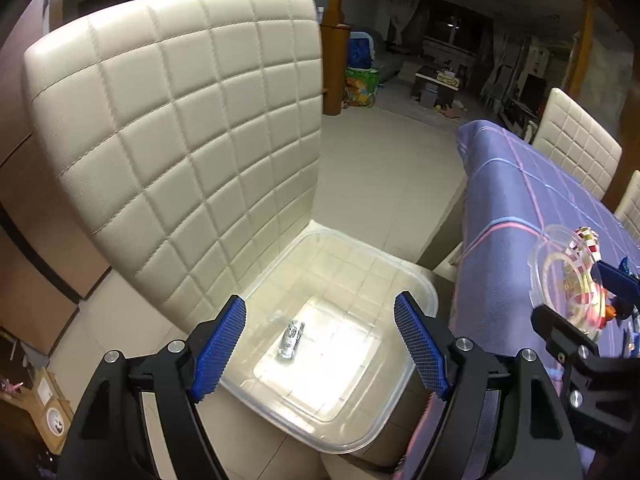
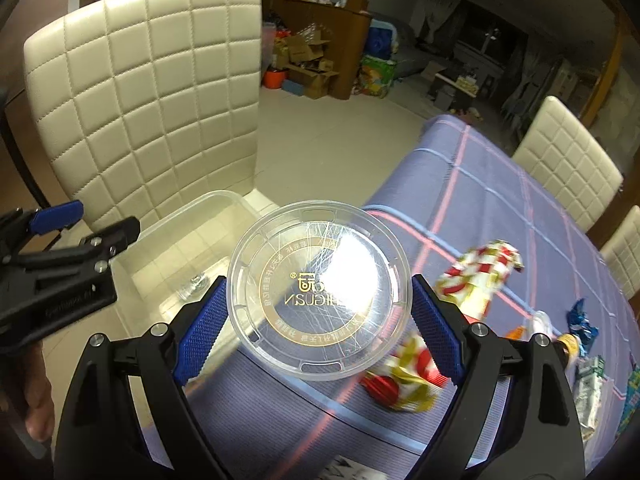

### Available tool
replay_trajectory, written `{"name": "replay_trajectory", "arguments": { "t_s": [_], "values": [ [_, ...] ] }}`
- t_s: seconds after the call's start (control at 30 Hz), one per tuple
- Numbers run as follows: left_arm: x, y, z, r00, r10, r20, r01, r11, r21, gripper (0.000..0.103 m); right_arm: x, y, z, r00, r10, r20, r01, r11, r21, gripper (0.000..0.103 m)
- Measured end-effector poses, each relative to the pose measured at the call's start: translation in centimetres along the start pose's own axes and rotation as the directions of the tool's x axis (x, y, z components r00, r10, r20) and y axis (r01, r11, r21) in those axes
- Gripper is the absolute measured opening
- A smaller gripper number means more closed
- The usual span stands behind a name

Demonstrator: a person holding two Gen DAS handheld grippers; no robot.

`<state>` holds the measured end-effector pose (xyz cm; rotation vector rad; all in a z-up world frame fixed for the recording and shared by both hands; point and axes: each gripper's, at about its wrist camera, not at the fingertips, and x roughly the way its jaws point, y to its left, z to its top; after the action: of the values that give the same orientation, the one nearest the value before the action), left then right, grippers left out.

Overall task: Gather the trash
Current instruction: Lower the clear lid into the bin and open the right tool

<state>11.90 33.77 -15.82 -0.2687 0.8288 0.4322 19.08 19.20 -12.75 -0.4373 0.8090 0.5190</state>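
My left jaws (image 1: 320, 344) stand wide and empty over the clear bin (image 1: 416, 284) on the chair (image 1: 180, 120); a foil scrap (image 1: 292, 338) lies below them. My right jaws (image 2: 316, 320) clamp a clear lid (image 2: 320, 296), edge to edge, beside the bin for dropping.

Dim room; white glare on clear lid (image 2: 320, 300) (wrappers blurred), fisheye-bent, dark corners

A surface (image 2: 472, 200) under purple checked cloth bears crumpled wrappers (image 2: 480, 276); the chair seat (image 1: 420, 268) beside it (cream, quilted) carries a clear bin (image 1: 420, 300).
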Motion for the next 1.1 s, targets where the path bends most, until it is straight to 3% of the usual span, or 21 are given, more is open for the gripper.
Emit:
{"name": "replay_trajectory", "arguments": {
  "t_s": [0.37,0.47,0.73,1.1],
  "values": [
    [-1.7,4.8,-0.8,0.994,0.111,0.018,-0.109,0.991,-0.072,0.075,2.6,5.2,2.9,0.998,0.061,-0.003,-0.062,0.995,-0.077,0.088],
    [-2.0,5.8,-0.9,0.992,0.129,0.018,-0.126,0.987,-0.101,0.075,2.7,6.6,3.5,0.998,0.055,0.019,-0.052,0.992,-0.113,0.093],
    [-2.1,5.7,-1.2,0.993,0.114,0.009,-0.113,0.988,-0.105,0.075,2.6,6.9,3.5,0.998,0.053,0.027,-0.05,0.992,-0.113,0.098],
    [-4.0,3.5,-1.6,0.996,0.089,0.014,-0.088,0.993,-0.084,0.075,0.6,4.4,2.2,0.999,0.006,0.043,-0.003,0.997,-0.072,0.098]
  ]
}}
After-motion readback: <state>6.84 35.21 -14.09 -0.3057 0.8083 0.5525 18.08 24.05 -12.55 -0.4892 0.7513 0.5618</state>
